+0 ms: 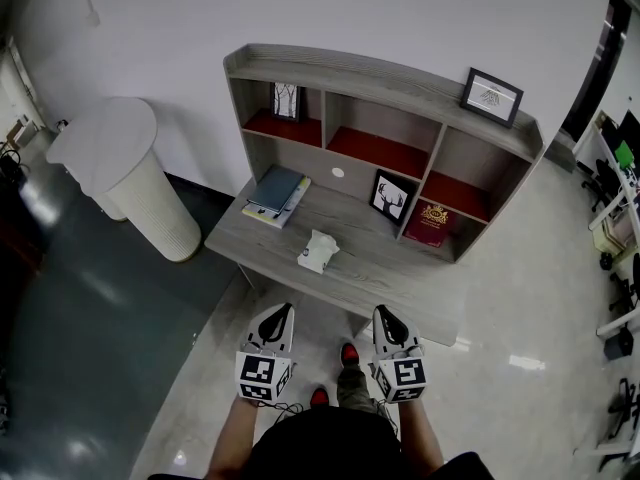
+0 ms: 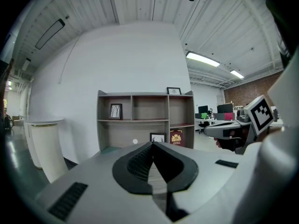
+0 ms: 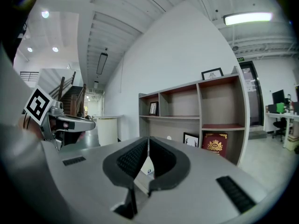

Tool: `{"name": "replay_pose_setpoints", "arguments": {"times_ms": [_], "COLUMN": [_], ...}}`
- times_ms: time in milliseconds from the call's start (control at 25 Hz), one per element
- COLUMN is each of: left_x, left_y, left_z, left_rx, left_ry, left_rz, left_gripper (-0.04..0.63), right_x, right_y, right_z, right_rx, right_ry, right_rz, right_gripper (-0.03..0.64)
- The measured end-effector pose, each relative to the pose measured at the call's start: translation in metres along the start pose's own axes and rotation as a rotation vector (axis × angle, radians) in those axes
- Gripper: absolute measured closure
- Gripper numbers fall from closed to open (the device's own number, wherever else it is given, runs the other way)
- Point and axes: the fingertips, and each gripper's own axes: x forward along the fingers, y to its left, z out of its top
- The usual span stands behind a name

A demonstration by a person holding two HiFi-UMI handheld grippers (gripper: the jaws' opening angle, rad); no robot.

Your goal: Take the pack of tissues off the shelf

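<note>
The white pack of tissues point(image 1: 318, 251) lies on the grey lower board of the wooden shelf unit point(image 1: 380, 278), near its front edge. My left gripper point(image 1: 277, 314) and right gripper point(image 1: 384, 314) hang side by side just in front of that edge, below the pack in the head view and apart from it. Both are shut, with nothing between the pads. In the right gripper view a white bit of the pack point(image 3: 149, 170) shows past the closed jaws of the right gripper point(image 3: 148, 140). The left gripper point(image 2: 152, 145) looks at the shelf unit point(image 2: 145, 107).
A stack of books point(image 1: 276, 190) lies on the board at left. A deer picture point(image 1: 390, 196) and a red book point(image 1: 432, 223) stand at right. Small frames sit in a top cubby point(image 1: 286, 100) and on top point(image 1: 492, 96). A white ribbed cylinder point(image 1: 130, 173) stands left.
</note>
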Motion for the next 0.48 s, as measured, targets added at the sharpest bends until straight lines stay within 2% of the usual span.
{"name": "replay_pose_setpoints", "arguments": {"times_ms": [480], "left_x": [0.0019], "left_y": [0.0001], "left_z": [0.0023], "left_rx": [0.002], "left_ry": [-0.004], "left_rz": [0.001], "left_gripper": [0.589], "right_x": [0.0026], "right_y": [0.0], "right_z": [0.0023], "right_rx": [-0.002], "right_ry": [-0.004], "right_rz": [0.005], "right_gripper": [0.58]}}
